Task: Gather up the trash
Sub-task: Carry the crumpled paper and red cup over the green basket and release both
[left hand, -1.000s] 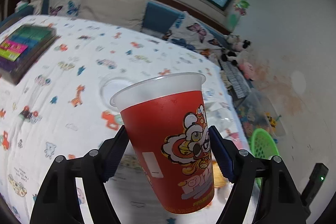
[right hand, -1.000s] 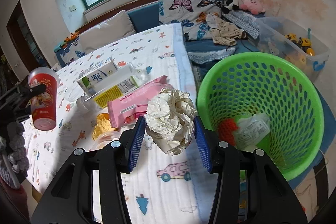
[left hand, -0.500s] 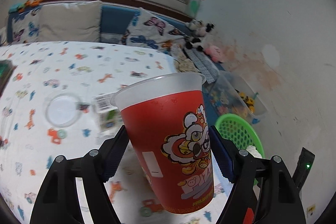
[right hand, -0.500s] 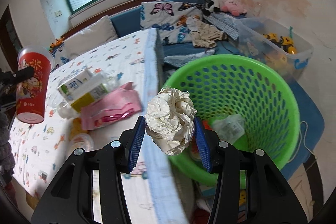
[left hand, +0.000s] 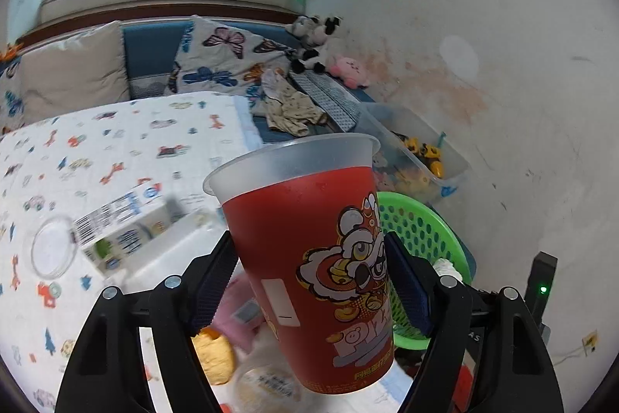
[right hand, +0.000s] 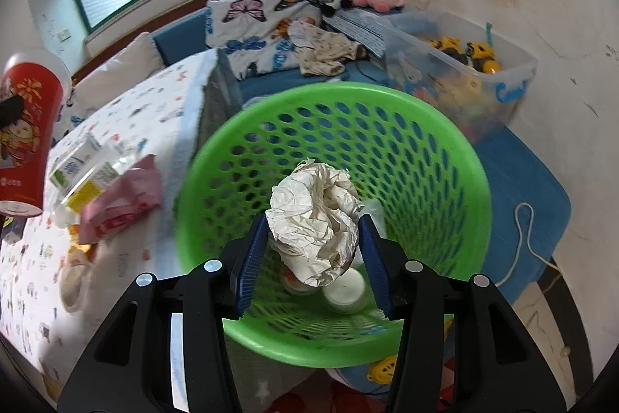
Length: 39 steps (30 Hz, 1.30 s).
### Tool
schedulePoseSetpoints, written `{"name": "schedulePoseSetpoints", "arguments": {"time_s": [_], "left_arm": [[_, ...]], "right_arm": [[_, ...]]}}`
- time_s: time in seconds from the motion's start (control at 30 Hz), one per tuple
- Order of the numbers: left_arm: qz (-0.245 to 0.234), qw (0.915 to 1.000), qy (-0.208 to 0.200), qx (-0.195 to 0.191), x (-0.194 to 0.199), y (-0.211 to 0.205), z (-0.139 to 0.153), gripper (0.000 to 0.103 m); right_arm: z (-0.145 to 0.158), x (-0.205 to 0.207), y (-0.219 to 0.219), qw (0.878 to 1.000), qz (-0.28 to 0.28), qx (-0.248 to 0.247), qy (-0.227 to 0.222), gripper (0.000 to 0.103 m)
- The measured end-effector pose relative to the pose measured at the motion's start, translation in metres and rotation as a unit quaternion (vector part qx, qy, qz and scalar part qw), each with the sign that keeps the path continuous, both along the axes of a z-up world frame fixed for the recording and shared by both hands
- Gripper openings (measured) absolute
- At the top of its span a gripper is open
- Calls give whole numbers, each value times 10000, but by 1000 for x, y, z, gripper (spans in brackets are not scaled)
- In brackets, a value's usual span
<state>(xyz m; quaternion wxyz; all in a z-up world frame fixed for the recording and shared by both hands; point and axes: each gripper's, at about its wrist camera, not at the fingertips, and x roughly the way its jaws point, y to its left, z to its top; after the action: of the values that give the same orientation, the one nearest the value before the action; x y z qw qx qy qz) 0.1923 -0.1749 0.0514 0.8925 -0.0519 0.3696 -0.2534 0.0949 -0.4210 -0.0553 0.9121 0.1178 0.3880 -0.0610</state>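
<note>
My left gripper (left hand: 309,281) is shut on a red paper cup (left hand: 309,250) with a cartoon lion, held in the air above the table; the cup also shows in the right wrist view (right hand: 27,138). My right gripper (right hand: 313,250) is shut on a crumpled white paper ball (right hand: 315,219), held directly over the open green basket (right hand: 445,157). The basket holds some trash, including a small white tub (right hand: 344,291). The basket also shows in the left wrist view (left hand: 421,231), right of the cup.
On the printed tablecloth (left hand: 116,142) lie a milk carton (left hand: 120,227), a pink packet (right hand: 123,204), a clear lid (left hand: 52,246) and orange scraps (left hand: 212,359). A clear toy bin (right hand: 464,76) stands behind the basket, on a blue mat (right hand: 522,188).
My right gripper carried the paper ball from over the table edge to above the basket. My left gripper swung right with the cup, toward the basket side.
</note>
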Motion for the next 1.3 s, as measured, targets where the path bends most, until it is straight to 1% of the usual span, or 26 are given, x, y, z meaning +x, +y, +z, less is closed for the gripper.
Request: {"name": "schedulePoseSetpoints", "arguments": {"time_s": [0.07,0.17,0.23,0.43,0.73,0.87,1.07,1.3], "left_arm": [[-103,9999,-42,78,0,-12,1,73],[-234,9996,-63,154,3,-28,0,73],[-317,9993,-59,191,4,-38,-1,73],[-518,9981,-69,322,5,-65,-5,73],[-720,9962,53,479,11,-99,-19,73],[-795,9951,113,581,17,-113,-28,74],[-915,9930,170,733,20,-135,-42,74],[-1034,9912,300,774,22,-158,-56,74]], "right_arm": [[-4,0,-7,10000,-65,8,35,51],[-8,-1,-16,9998,-164,40,70,54],[-9,-3,-21,9997,-219,49,59,63],[-8,-9,-28,9995,-313,60,1,63],[0,-26,-33,9990,-401,102,-143,64],[3,-34,-36,9987,-443,120,-215,67],[8,-43,-37,9983,-486,112,-299,67],[12,-55,-41,9976,-568,105,-382,67]]}}
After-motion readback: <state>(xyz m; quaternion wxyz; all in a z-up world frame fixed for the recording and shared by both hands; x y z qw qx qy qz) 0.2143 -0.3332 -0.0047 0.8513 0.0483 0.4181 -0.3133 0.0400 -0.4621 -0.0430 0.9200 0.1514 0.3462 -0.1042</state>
